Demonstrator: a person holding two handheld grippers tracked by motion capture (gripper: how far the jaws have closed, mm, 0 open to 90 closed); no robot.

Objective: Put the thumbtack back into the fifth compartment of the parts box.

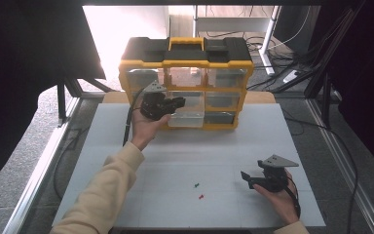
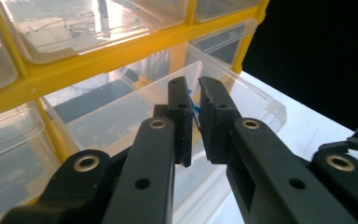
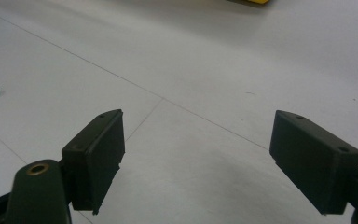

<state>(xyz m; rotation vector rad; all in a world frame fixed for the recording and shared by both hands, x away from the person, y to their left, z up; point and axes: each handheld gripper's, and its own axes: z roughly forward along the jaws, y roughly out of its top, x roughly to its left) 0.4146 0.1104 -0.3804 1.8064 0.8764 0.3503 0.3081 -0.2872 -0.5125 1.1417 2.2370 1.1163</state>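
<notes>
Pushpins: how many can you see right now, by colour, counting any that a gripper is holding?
Blue pushpin: 1, pinched in the left gripper over the pulled-out clear drawer
Green pushpin: 1, loose on the table
Red pushpin: 1, loose on the table
Total: 3

A lab-style recording bay is showing here: dark curtains are hanging around a white table [image 1: 190, 156], cables [image 1: 292, 73] are trailing over grey carpet beyond the left gripper [image 1: 179, 102], and a metal frame [image 1: 44, 161] is edging the table.
</notes>
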